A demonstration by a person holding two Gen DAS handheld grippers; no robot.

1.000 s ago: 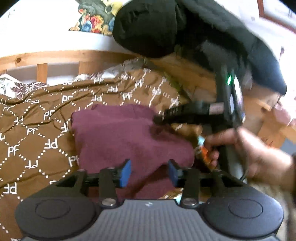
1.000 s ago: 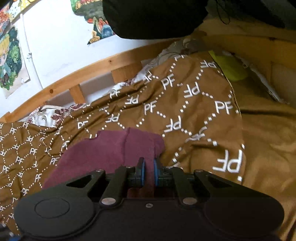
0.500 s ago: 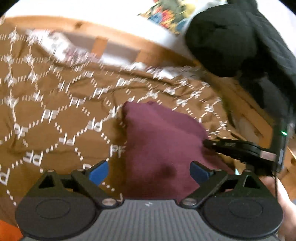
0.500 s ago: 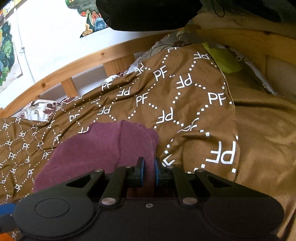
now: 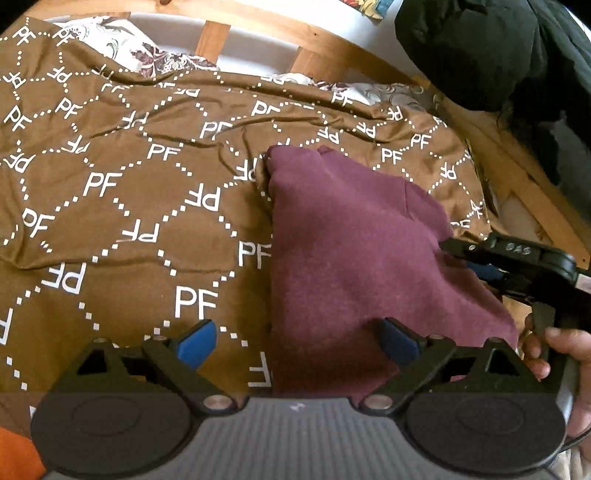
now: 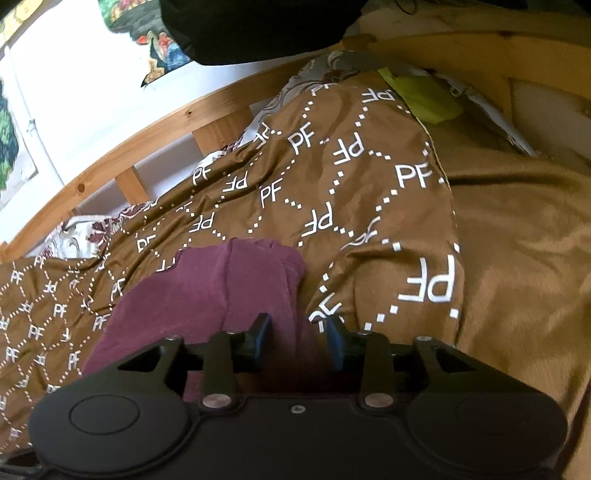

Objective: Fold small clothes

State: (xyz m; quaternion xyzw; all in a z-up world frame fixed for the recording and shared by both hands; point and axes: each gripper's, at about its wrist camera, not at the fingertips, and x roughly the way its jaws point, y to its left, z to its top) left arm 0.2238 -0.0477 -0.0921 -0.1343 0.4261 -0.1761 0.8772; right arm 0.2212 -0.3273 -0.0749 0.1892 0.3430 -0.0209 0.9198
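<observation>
A maroon garment (image 5: 351, 251) lies folded on a brown bedspread with white PF lettering (image 5: 122, 206). My left gripper (image 5: 297, 345) is wide open, hovering over the garment's near left edge, holding nothing. My right gripper (image 6: 298, 341) is partly open, its jaws on either side of the garment's (image 6: 221, 295) right edge. It also shows in the left wrist view (image 5: 491, 266) at the garment's right side, with a hand behind it.
A wooden bed rail (image 5: 258, 33) runs along the far side. A black padded coat (image 5: 498, 48) hangs above the far right corner. A yellow-green cloth (image 6: 424, 96) lies by the headboard. An orange item (image 5: 14, 458) sits at the near left.
My right gripper has opened from shut on the garment's edge. My left gripper opened wide and swung left, then steadied over the garment's left edge.
</observation>
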